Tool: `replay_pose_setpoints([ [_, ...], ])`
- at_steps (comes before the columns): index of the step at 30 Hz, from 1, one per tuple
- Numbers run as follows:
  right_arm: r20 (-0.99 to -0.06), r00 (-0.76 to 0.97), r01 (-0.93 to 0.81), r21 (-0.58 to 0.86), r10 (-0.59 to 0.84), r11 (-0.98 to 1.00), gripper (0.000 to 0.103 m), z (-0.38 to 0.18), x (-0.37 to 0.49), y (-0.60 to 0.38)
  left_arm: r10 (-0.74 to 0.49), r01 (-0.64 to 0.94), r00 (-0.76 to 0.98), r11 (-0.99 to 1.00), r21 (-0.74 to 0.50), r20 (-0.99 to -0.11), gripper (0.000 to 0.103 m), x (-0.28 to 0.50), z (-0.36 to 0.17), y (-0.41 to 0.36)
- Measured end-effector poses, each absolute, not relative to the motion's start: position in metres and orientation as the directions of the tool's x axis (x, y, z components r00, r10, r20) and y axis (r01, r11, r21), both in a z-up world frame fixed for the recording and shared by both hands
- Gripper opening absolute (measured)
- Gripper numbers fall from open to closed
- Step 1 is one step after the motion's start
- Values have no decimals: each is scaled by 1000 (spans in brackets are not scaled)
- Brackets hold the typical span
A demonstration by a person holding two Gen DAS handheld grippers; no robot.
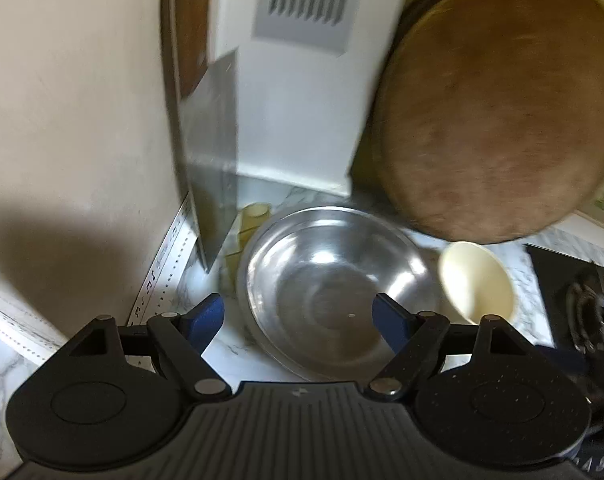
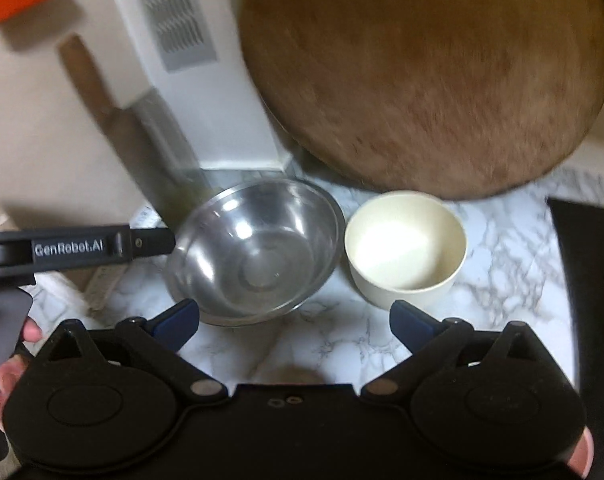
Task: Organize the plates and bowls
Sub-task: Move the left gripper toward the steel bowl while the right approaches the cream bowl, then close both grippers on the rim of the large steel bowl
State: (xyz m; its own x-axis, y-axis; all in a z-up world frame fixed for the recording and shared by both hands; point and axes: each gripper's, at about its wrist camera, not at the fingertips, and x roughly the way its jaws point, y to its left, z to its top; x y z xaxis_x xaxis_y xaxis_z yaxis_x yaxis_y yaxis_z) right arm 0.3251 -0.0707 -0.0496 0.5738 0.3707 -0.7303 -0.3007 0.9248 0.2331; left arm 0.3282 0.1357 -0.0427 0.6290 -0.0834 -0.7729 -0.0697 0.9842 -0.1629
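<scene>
A steel bowl (image 1: 333, 280) sits on the marble counter (image 2: 309, 344), with a cream bowl (image 1: 477, 280) upright just to its right. In the right wrist view the steel bowl (image 2: 258, 248) is left of the cream bowl (image 2: 405, 244). My left gripper (image 1: 300, 316) is open and empty, its blue fingertips (image 1: 206, 316) either side of the steel bowl's near rim, just above it. My right gripper (image 2: 294, 320) is open and empty over bare counter in front of both bowls. The left gripper's body (image 2: 74, 246) shows at the left of the right wrist view.
A large round wooden board (image 1: 497, 112) leans against the back wall behind the bowls. A white vented appliance (image 1: 302, 80) stands at the back. A cleaver with a steel blade (image 1: 214, 148) hangs at the left wall. A black stove (image 1: 581, 304) lies to the right.
</scene>
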Motion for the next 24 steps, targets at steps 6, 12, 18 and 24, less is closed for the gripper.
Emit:
replay_pose_setpoints([
  [6,-788,508,-210,278,348,937,88,-76,349,-56,-86,-79,572,984,-159,-816,81,359,-71,144],
  [12,-814,491,-110,296,311,949,71,-96,368,-48,-97,-88,539,981,-170,-837,80,379,-90,148],
  [18,-807,494,-73,332,323,940,49,-105,377,-47,-121,-101,504,975,-197,-855,51,391,-99,153],
  [24,-801,500,-54,351,329,935,29,-107,380,-48,-97,-122,487,976,-178,-868,31,395,-104,157],
])
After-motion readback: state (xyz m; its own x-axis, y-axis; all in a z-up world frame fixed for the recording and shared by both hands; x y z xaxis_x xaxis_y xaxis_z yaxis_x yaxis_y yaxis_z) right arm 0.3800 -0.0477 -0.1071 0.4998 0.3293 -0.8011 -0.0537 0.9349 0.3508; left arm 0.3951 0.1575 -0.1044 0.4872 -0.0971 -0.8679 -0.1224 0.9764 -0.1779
